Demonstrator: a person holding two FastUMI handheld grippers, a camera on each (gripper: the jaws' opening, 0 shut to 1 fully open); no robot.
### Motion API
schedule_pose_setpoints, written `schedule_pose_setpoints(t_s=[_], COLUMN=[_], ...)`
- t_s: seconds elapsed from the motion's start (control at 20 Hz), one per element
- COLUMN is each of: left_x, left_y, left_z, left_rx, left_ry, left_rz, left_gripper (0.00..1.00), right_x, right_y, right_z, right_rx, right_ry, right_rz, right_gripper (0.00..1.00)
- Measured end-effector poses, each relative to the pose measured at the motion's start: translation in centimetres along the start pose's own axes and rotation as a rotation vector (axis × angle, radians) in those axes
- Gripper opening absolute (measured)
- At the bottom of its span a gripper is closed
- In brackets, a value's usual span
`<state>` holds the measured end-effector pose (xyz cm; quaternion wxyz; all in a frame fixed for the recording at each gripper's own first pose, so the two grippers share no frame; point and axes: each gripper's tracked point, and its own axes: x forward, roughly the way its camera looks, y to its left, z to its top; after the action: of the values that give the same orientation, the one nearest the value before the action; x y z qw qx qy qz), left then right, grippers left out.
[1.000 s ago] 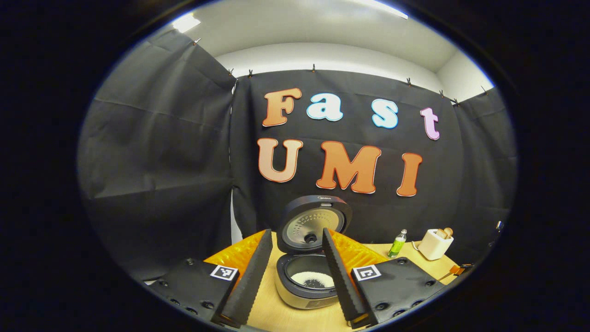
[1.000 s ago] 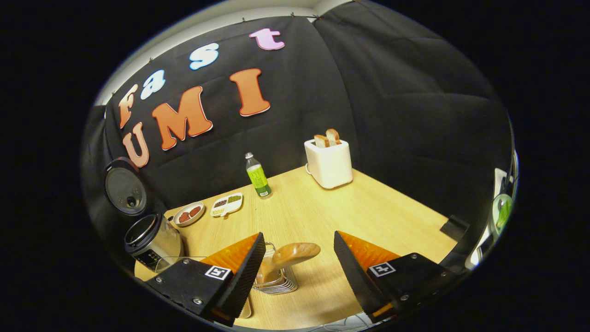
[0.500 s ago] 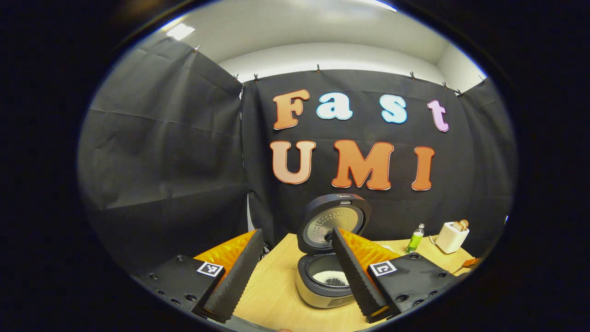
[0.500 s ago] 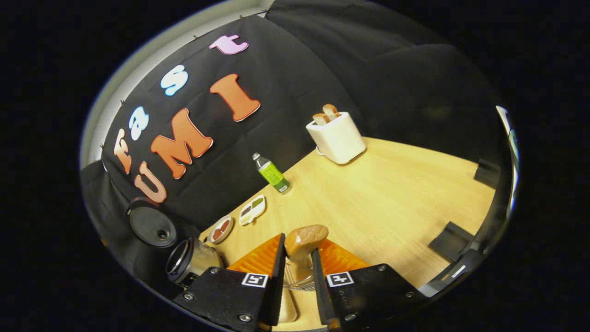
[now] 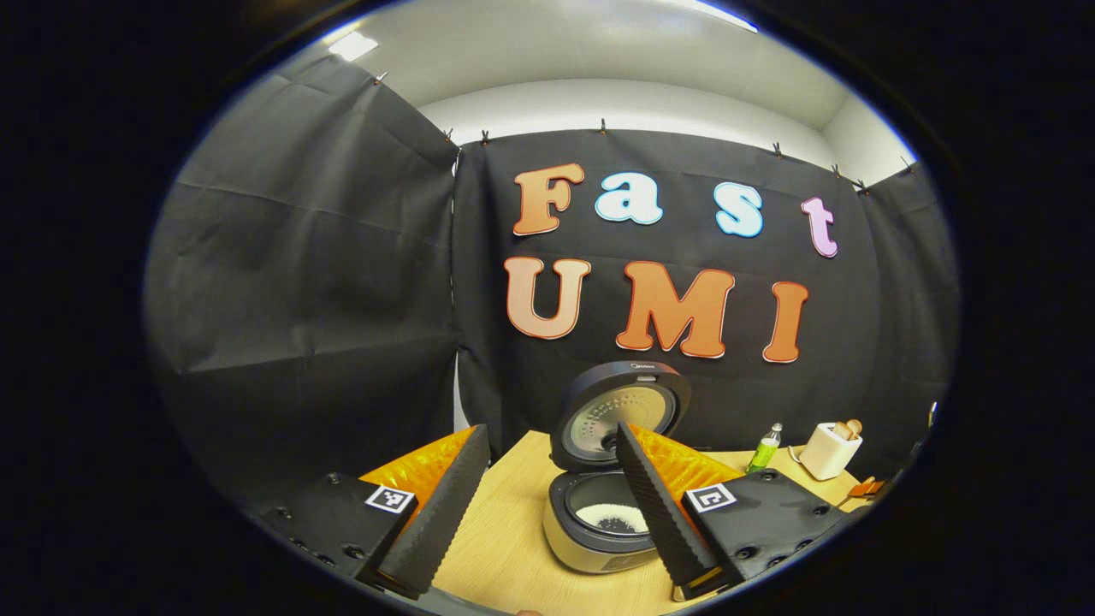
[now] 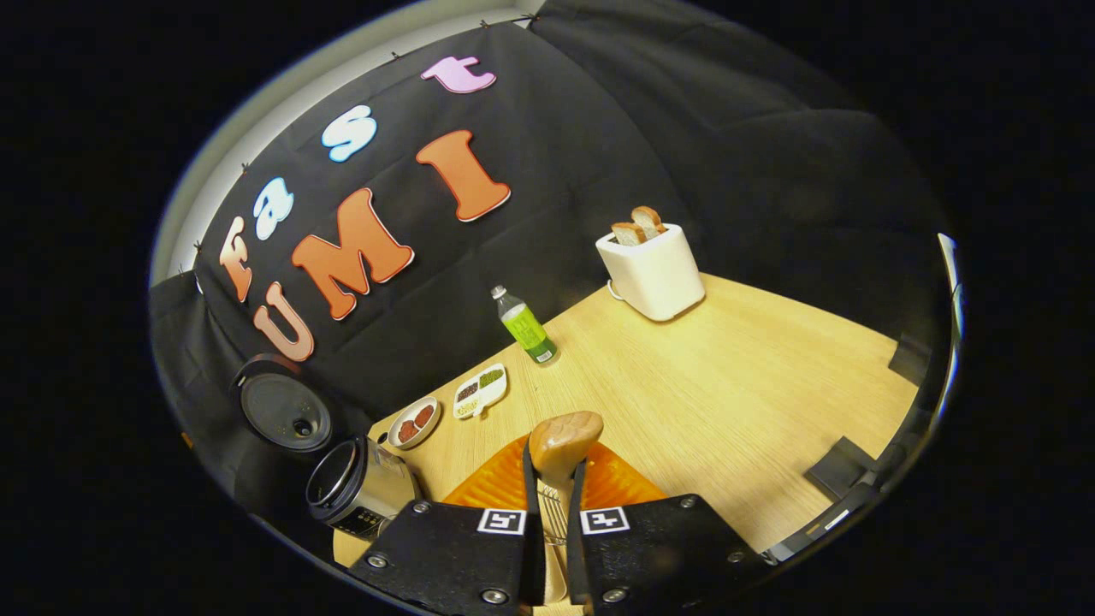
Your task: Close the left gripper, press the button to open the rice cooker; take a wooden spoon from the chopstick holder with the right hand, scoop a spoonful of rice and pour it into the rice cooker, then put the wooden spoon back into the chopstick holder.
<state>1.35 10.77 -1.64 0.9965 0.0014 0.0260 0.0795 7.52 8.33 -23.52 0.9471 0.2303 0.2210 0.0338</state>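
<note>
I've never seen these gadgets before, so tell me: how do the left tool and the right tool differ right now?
The left tool stands wide open with nothing between its fingers, while the right tool is closed on the wooden spoon. The left tool faces the rice cooker, whose lid is up and which has rice inside; the right tool is tilted over the table, beyond the spoon. Both share black fingers, orange backing and square markers.
</note>
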Motion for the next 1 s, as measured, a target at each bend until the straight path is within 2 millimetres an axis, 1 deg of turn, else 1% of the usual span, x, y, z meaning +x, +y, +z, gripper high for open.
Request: schedule_pose_setpoints(t_s=[0.05, 0.15, 0.25, 0.35, 0.4, 0.5, 0.6, 0.7, 0.75, 0.85, 1.0], left_x=[0.0, 0.2, 0.0, 0.0, 0.1, 0.1, 0.2, 0.2, 0.2, 0.2, 0.2], left_y=[0.0, 0.6, 0.7, 0.9, 1.0, 0.9, 1.0, 1.2, 1.3, 1.6, 2.0], left_z=[0.0, 0.2, 0.5, 0.7, 1.0, 1.3, 1.5, 1.7, 1.7, 1.7, 1.1], left_rx=[0.011, 0.032, 0.032, 0.037, 0.04, 0.041, 0.045, 0.062, 0.074, 0.09, 0.065], left_ry=[0.0, -0.007, -0.011, -0.017, -0.024, -0.032, -0.038, -0.046, -0.051, -0.054, -0.042], left_rz=[-0.004, -0.002, -0.011, -0.021, -0.024, -0.041, -0.056, -0.068, -0.074, -0.082, -0.097], left_gripper=[0.97, 0.97, 0.97, 0.97, 0.97, 0.97, 0.97, 0.97, 1.0, 1.0, 1.0], right_x=[-0.5, -2.2, -3.6, -5.3, -6.1, -6.9, -7.7, -7.9, -7.7, -7.1, -5.5], right_y=[0.6, 2.5, 4.2, 7.0, 8.5, 11.0, 13.0, 14.8, 15.3, 15.6, 14.9], right_z=[0.9, 3.2, 4.8, 5.6, 5.4, 4.2, 2.8, 1.1, -0.1, -2.4, -5.7], right_rx=[-0.017, -0.075, -0.153, -0.226, -0.258, -0.291, -0.281, -0.284, -0.303, -0.348, -0.401], right_ry=[-0.027, -0.092, -0.137, -0.166, -0.168, -0.153, -0.132, -0.116, -0.105, -0.074, -0.034], right_rz=[0.001, 0.016, 0.019, 0.044, 0.061, 0.092, 0.122, 0.146, 0.15, 0.141, 0.099], right_gripper=[0.09, 0.09, 0.09, 0.09, 0.09, 0.09, 0.09, 0.09, 0.09, 0.09, 0.09])
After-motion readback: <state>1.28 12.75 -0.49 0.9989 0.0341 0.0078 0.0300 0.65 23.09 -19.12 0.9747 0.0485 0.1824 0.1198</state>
